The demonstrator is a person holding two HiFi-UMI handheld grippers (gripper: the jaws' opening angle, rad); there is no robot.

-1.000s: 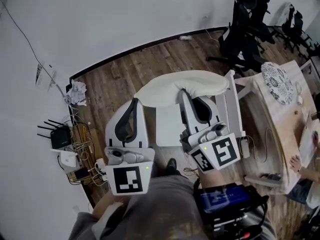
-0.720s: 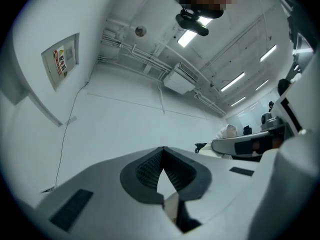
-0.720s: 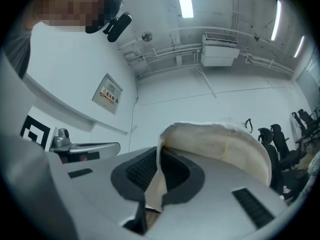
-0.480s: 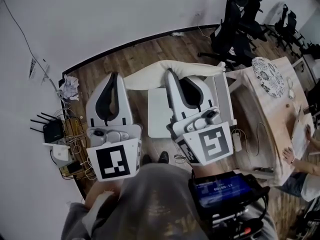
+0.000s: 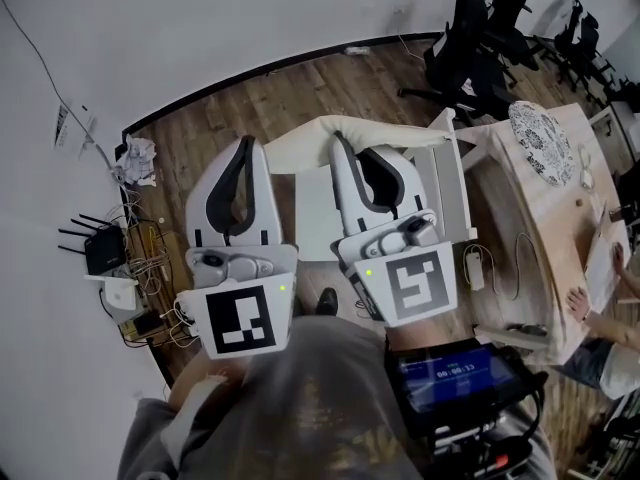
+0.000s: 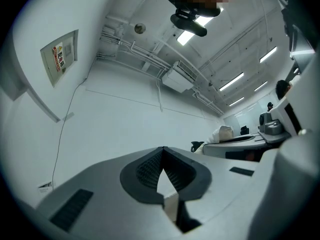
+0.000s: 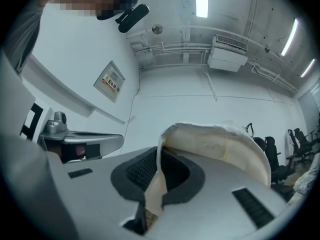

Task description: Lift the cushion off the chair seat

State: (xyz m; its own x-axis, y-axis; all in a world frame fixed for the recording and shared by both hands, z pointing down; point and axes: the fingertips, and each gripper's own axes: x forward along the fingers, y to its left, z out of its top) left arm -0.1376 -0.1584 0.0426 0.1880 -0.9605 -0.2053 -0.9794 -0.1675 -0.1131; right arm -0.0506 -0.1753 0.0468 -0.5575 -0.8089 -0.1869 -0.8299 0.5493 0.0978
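Right hand-held gripper (image 5: 338,143), head view: jaws pinched on the edge of the cream cushion (image 5: 400,133). I see the cushion stretched across the far side of the white chair (image 5: 312,218), whose seat shows bare between the two tools. Left hand-held gripper (image 5: 245,143): beside the right one, clear of the cushion, over the wooden floor (image 5: 195,138). Table (image 5: 540,228) at right, carrying a patterned plate (image 5: 545,138).

Left gripper view: left hand-held gripper (image 6: 163,150) narrow, tips meeting, nothing between them. I see white wall (image 6: 125,119) beyond.

Right gripper view: right hand-held gripper (image 7: 159,156) clamped on the cushion (image 7: 225,149). Fabric runs down between the pads, and the rest arches up and to the right over one jaw.
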